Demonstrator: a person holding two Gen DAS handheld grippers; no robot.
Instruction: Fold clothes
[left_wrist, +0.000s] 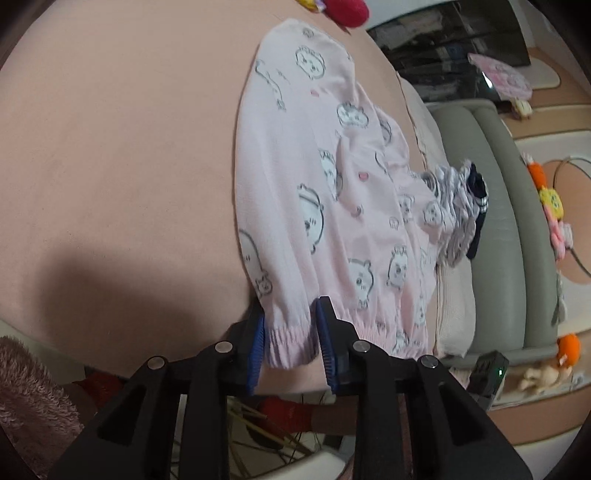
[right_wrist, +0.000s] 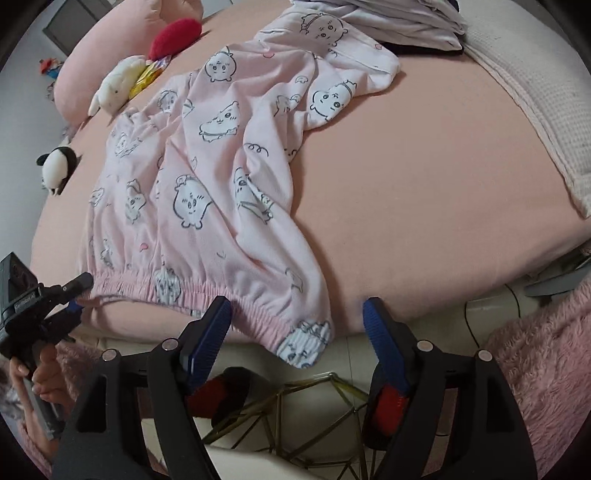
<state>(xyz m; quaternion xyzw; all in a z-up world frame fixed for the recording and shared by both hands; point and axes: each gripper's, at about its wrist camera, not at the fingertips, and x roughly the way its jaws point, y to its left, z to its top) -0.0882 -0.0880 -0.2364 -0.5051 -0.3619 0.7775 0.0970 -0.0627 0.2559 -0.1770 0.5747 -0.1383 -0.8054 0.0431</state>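
Pink pyjama trousers (right_wrist: 207, 184) printed with cartoon animals lie spread and creased on the pink bed sheet (right_wrist: 406, 184). Their elastic waistband (right_wrist: 258, 314) runs along the near edge of the bed. My right gripper (right_wrist: 297, 321) is open at that edge, and the waistband's right corner sits between its blue pads. In the left wrist view the trousers (left_wrist: 332, 184) stretch away from my left gripper (left_wrist: 291, 332). It is open, with the waistband's other end (left_wrist: 291, 343) lying flat between its fingers. The right wrist view shows the left gripper (right_wrist: 79, 295) held by a hand (right_wrist: 44, 380).
Plush toys lie near the pillow (right_wrist: 85, 74): a white one (right_wrist: 118, 85), a red one (right_wrist: 173, 37) and a panda (right_wrist: 57, 168). Other clothes (right_wrist: 406, 22) are piled at the far side beside a beige blanket (right_wrist: 535, 110). A wire-frame object (right_wrist: 314, 406) stands below the bed edge.
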